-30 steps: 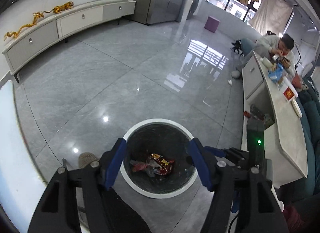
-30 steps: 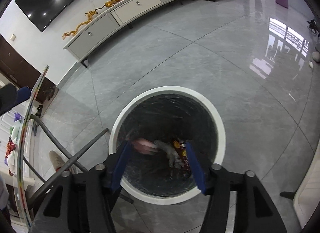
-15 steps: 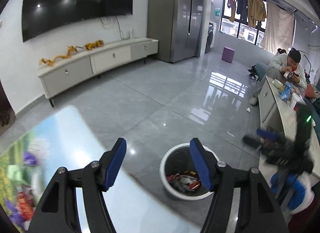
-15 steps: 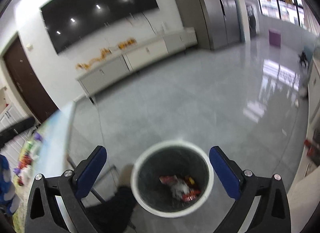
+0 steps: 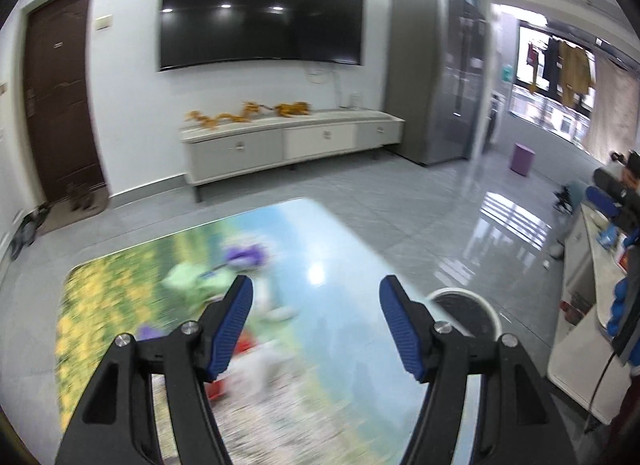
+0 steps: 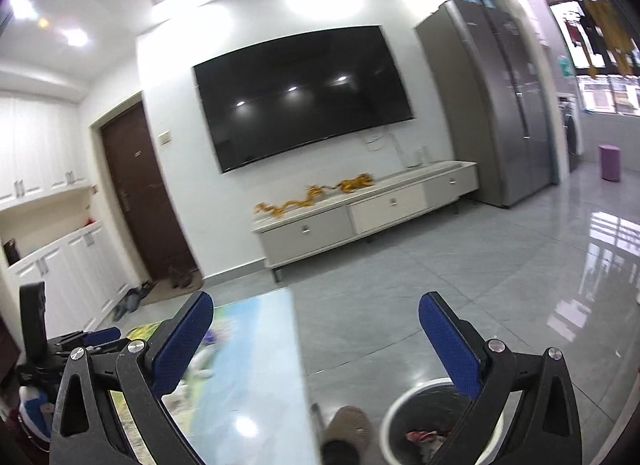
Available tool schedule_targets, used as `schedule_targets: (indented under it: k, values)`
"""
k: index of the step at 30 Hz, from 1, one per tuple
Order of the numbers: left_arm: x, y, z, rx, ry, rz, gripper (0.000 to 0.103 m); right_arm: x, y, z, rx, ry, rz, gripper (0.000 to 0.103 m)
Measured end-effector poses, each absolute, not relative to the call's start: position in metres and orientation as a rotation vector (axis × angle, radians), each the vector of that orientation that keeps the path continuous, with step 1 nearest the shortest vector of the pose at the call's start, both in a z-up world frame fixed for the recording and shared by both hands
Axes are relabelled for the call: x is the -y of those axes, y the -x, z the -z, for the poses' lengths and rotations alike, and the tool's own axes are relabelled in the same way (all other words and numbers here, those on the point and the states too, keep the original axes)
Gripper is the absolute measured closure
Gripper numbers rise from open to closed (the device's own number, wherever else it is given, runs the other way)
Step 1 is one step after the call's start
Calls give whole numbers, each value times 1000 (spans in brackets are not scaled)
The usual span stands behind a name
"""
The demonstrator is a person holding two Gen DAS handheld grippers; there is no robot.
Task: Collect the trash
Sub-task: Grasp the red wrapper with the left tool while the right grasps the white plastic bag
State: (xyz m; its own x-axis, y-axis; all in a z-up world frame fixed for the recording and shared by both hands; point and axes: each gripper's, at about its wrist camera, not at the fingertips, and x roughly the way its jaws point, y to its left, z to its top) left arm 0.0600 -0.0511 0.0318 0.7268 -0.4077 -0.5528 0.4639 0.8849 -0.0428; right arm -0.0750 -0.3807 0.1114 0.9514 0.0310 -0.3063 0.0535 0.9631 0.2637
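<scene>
Left wrist view: the left gripper (image 5: pixel 316 305) is held above a table (image 5: pixel 344 265) with a printed landscape top, its blue-padded jaws spread wide and nothing between them. Blurred trash (image 5: pixel 224 277) lies on the table near the left pad: green and purple pieces, with white and red ones closer to the camera; the blur hides what they are. The bin (image 5: pixel 486 309), white-rimmed, stands on the floor (image 5: pixel 420 217) just past the table's right edge, partly hidden behind the right finger. The right gripper (image 5: pixel 612 201) appears at the far right edge, above a long counter (image 5: pixel 588 345).

Right wrist view: the right gripper (image 6: pixel 316 329) is also wide apart and empty, raised over the gap between the table (image 6: pixel 260 365) and the bin (image 6: pixel 394 413). Red and pale wrappers (image 6: pixel 424 437) lie inside the bin. A slippered foot (image 6: pixel 346 425) rests on the floor between table and bin. The left gripper (image 6: pixel 84 341) shows at the lower left, over the table's near end.

Background, both views: a wall-mounted TV (image 5: pixel 260 9), a low cabinet (image 5: pixel 288 145) with gold ornaments (image 5: pixel 248 111), a brown door (image 5: pixel 60 105) and a grey fridge (image 5: pixel 436 77).
</scene>
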Motion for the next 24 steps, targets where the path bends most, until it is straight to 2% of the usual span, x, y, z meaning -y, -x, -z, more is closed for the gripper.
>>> schedule_targets:
  k: [7, 11, 16, 21, 24]
  values:
    - [-49, -41, -22, -564, -42, 343, 39, 330, 54, -126, -369, -260, -96, 0]
    - [-84, -38, 1, -610, -8, 319, 39, 299, 34, -126, -415, -233, -159, 0]
    - [-89, -38, 37, -704, 1, 377, 39, 249, -5, -109, -519, -141, -242, 0]
    - [-72, -56, 65, -764, -64, 440, 40, 206, -46, -63, -668, -91, -340, 1]
    - [-59, -74, 76, -786, -89, 478, 41, 183, -66, -27, -772, -79, -390, 10]
